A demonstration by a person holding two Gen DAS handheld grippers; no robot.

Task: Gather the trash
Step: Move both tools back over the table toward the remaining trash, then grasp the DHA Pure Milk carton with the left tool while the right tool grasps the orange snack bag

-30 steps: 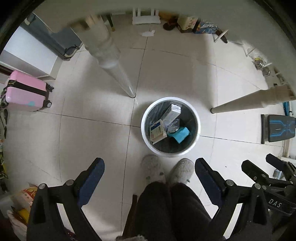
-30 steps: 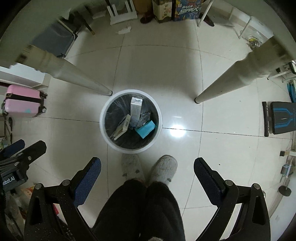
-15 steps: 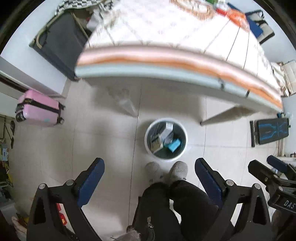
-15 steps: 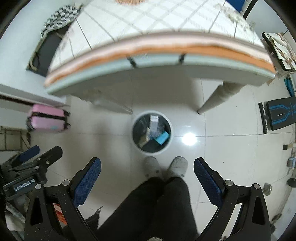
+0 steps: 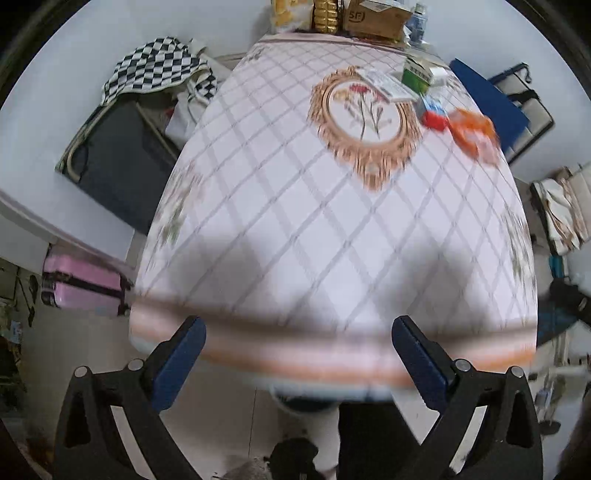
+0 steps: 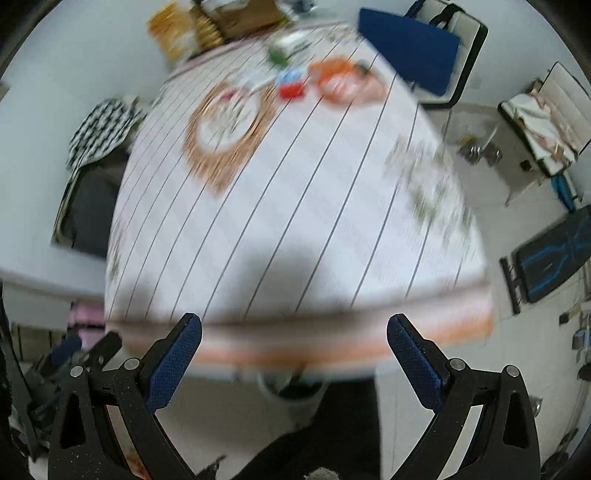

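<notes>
Both views look down on a table (image 5: 314, 229) with a diamond-pattern cloth. Trash lies at its far end: a green and white box (image 5: 417, 75), a flat white packet (image 5: 388, 86), a red and blue carton (image 5: 432, 112) and an orange wrapper (image 5: 474, 133). In the right wrist view, blurred, the carton (image 6: 291, 83) and orange wrapper (image 6: 345, 83) show. My left gripper (image 5: 297, 362) is open and empty over the near edge. My right gripper (image 6: 293, 360) is open and empty. The white bin (image 6: 291, 395) shows partly under the near edge.
Boxes and snack bags (image 5: 354, 14) stand at the table's far end. A dark chair with a checked cloth (image 5: 155, 66) is at the left, a blue chair (image 5: 487, 99) at the right. A pink suitcase (image 5: 81, 284) stands on the floor at the left.
Both grippers have risen from over the bin on the floor to above the table top. The bin with its trash has slipped mostly out of sight under the table edge. Both stay open.
</notes>
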